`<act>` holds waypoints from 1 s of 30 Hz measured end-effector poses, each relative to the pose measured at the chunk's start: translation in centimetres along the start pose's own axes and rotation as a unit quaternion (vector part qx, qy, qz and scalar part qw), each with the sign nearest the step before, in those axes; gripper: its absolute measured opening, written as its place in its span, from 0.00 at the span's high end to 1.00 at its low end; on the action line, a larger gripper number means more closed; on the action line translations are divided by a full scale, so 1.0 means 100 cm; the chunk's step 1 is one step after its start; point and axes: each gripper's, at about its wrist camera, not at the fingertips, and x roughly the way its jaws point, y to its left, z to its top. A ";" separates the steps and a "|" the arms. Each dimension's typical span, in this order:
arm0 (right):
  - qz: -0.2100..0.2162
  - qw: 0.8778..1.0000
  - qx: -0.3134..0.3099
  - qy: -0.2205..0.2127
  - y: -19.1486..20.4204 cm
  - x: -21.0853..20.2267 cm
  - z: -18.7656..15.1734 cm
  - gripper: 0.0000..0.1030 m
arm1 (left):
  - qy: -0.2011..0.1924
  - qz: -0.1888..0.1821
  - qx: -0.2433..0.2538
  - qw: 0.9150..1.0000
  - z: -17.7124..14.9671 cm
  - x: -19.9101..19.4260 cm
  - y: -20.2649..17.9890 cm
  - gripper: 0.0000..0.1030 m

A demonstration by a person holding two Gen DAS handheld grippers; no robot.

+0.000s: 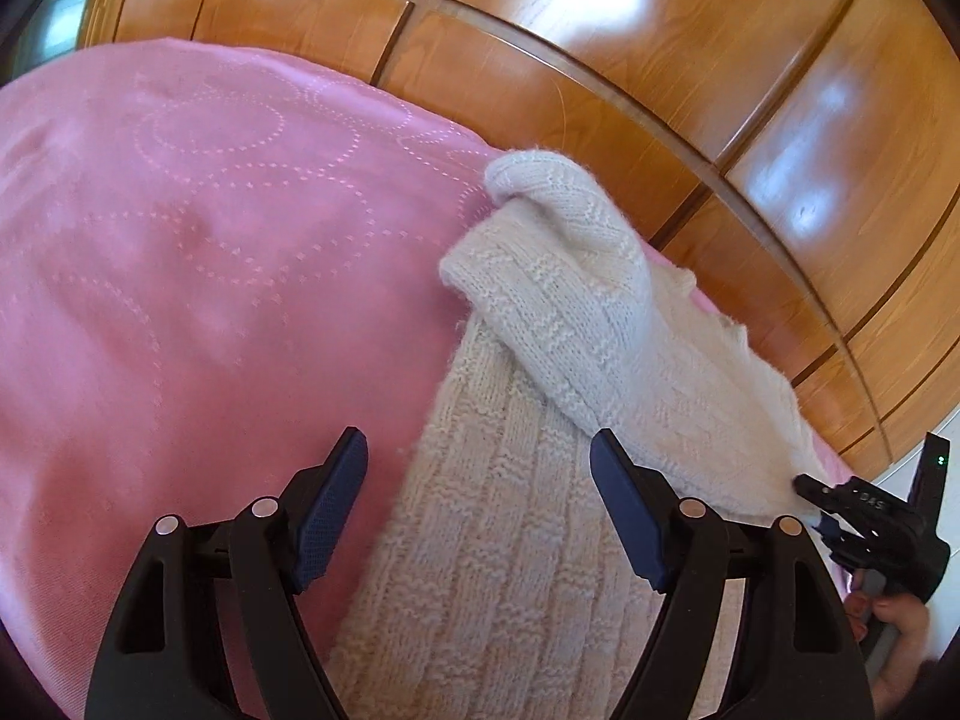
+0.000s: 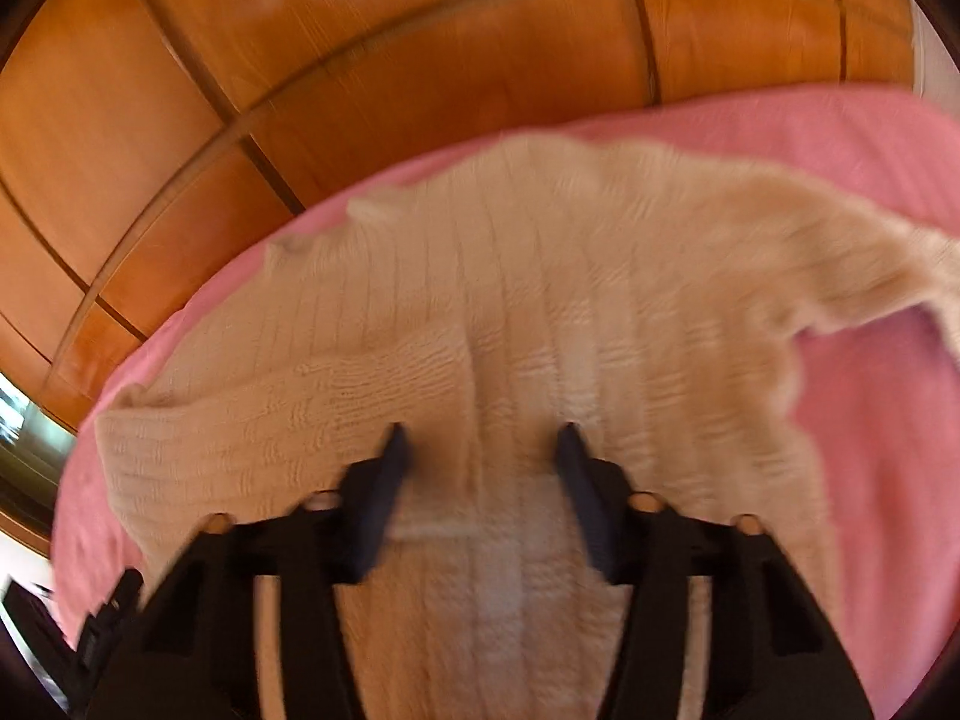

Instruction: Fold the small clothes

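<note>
Lying on a pink bedspread (image 1: 180, 252) beside wooden panelling (image 1: 600, 60), a cream knitted sweater (image 1: 510, 540) is seen, one sleeve (image 1: 570, 276) folded across it. The left gripper (image 1: 480, 450) is held wide above it; the right gripper (image 2: 483, 438), blurred, is held part-open, nothing gripped.

Your sweater (image 1: 528, 540) is cream-white, knitted in ribbed columns crossed by small ridged bands; the bedspread (image 1: 180, 252) under it is pink, stitched with paler dotted circles toward ten o'clock; the wardrobe (image 1: 600, 60) at twelve o'clock is glossy orange-brown wood with dark panel lines; your gripper frames are black, their pads (image 1: 333, 510) dark blue.
</note>
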 end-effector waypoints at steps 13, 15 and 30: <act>-0.092 0.983 -0.110 -0.116 0.030 -0.008 0.004 0.95 | 0.006 -0.005 0.000 1.000 0.000 0.004 -0.002 0.22; -0.098 0.986 -0.101 -0.084 0.016 0.009 -0.006 0.91 | 0.009 -0.006 -0.007 1.000 0.003 0.002 -0.001 0.22; -0.079 0.991 -0.075 -0.080 0.006 0.011 -0.008 0.88 | 0.046 0.056 0.254 0.964 0.139 0.069 -0.057 0.38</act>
